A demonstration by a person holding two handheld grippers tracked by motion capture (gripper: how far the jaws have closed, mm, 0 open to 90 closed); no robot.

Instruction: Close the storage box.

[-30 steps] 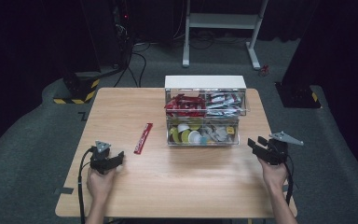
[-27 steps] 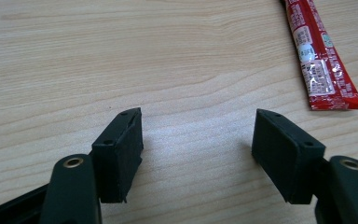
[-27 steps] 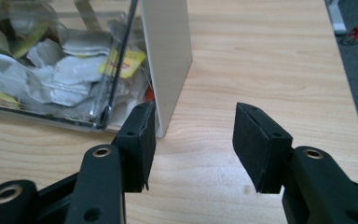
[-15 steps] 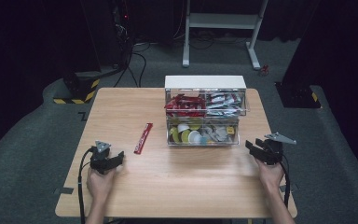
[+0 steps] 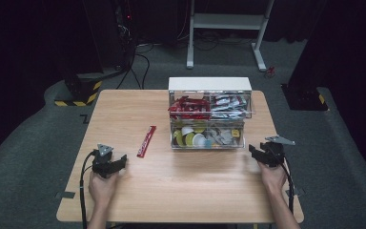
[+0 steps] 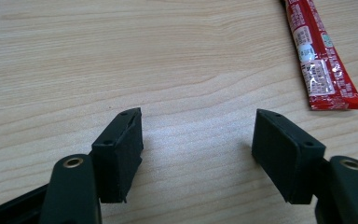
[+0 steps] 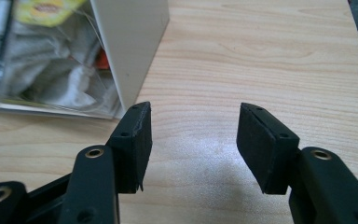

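Resting low over a wooden table (image 5: pixel 124 105), the left gripper (image 5: pixel 116 163) sits near the front left corner with its jaws spread apart and nothing between them. A red sachet (image 5: pixel 146 141) lies flat on the bare wood just ahead of it and slightly to its right; in the left gripper view the sachet's (image 6: pixel 320 60) near end lies beyond the right-hand jaw, apart from it.

Across the table, the right gripper (image 5: pixel 256 153) hovers close to the front right corner of a clear drawer box (image 5: pixel 209 84) (white on top, two tiers). Its jaws have just been opening and stand apart, gripping nothing; in the right gripper view bare wood shows between them, and the box's white side wall (image 7: pixel 130 46) rises just beyond the left-hand jaw.

Inside the box, the upper tier holds red and silvery packets, the lower one round yellow and white capsules. Each gripper is held by a hand coming in from the table's near edge, with a black cable trailing back.
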